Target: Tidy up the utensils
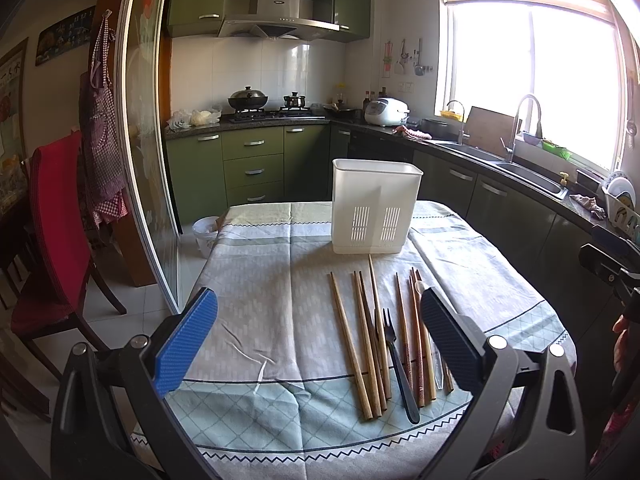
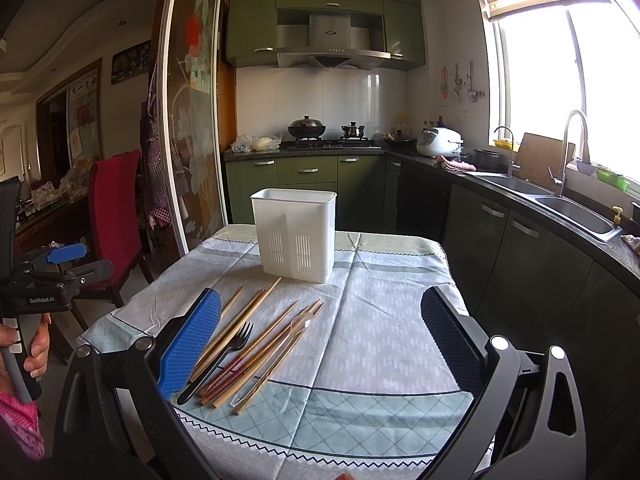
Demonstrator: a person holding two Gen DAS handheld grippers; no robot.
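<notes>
Wooden chopsticks lie loose; nothing sorted yet.
Both my left gripper and right gripper hang spread, empty; white utensil holder at 12 o'clock; next, I'd pinch 1 stick.

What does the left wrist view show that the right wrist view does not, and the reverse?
Only the left wrist view shows the white bin on the floor and the dish rack by the sink.

Only the right wrist view shows the left gripper from the side, held in a hand, jaws open.

Both show the white utensil holder, the chopsticks, the black fork, the clear spoon and the tablecloth.
</notes>
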